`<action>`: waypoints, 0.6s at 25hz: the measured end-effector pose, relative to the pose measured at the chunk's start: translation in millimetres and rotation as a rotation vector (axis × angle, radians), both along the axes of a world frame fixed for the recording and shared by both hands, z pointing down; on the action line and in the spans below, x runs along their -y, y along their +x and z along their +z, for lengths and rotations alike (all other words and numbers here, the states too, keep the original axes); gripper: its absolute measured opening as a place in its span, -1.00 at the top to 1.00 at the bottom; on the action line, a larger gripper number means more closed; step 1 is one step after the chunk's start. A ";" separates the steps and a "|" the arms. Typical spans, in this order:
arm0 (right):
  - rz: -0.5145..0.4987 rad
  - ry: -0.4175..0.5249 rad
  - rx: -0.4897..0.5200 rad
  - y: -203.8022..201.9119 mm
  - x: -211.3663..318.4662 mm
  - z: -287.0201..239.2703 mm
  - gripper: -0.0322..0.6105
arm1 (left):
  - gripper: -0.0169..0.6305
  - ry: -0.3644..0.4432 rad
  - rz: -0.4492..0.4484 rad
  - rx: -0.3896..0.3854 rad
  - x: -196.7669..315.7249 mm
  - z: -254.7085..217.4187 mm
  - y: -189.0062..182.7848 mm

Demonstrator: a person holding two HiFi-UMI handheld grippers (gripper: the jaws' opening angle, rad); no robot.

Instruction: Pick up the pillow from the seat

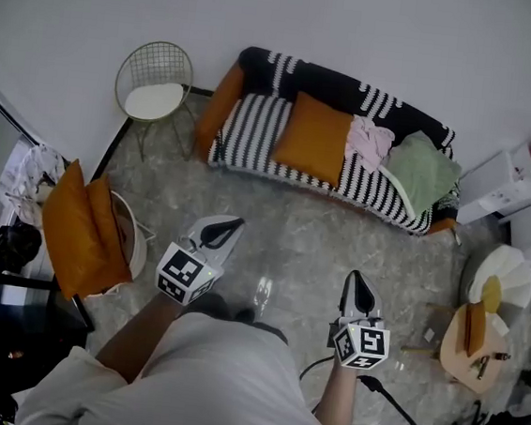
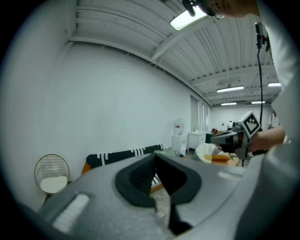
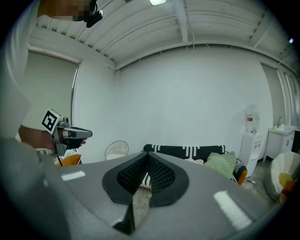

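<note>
Currently the left gripper point(image 1: 232, 223) and right gripper point(image 1: 357, 277) have fingers together, empty. The orange pillow point(image 1: 313, 136) leans upright on the striped sofa point(image 1: 250, 132), upper centre of the head view, well ahead between both grippers. The left looks marginally nearer.

Orange square pillow point(image 1: 313, 138) propped against striped sofa point(image 1: 251, 125) backrest, well beyond left tongs point(image 1: 233, 223) and right tongs point(image 1: 357, 277).
</note>
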State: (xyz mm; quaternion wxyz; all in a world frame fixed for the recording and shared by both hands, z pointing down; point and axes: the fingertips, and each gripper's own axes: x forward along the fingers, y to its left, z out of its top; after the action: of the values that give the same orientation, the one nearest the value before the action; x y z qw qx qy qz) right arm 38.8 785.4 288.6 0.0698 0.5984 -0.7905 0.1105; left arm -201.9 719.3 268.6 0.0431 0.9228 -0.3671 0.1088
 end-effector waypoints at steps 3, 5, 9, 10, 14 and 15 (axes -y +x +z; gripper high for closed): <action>-0.008 -0.011 0.006 0.5 4.6 5.0 0.88 | 0.95 -0.009 -0.004 0.006 2.8 4.1 1.7; -0.015 -0.017 0.007 -1.6 9.1 7.1 0.88 | 0.95 -0.013 -0.008 0.009 7.9 5.6 0.2; -0.019 -0.029 0.007 -5.4 24.1 12.4 0.88 | 0.95 -0.016 -0.016 0.004 25.6 7.0 -3.8; -0.018 -0.031 0.007 -7.7 28.0 13.8 0.88 | 0.95 -0.017 -0.016 0.002 30.3 8.2 -5.8; -0.004 -0.035 0.002 -15.8 51.6 14.8 0.88 | 0.95 -0.029 -0.005 -0.005 56.9 14.5 -13.2; 0.002 -0.034 0.004 -16.4 59.3 14.8 0.88 | 0.95 -0.034 -0.001 -0.008 65.6 16.3 -13.7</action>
State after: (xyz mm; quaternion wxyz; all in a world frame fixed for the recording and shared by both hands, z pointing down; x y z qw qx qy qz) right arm 22.3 726.1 303.3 0.0786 0.5975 -0.7881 0.1253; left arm -215.5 653.7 285.0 0.0604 0.9222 -0.3653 0.1115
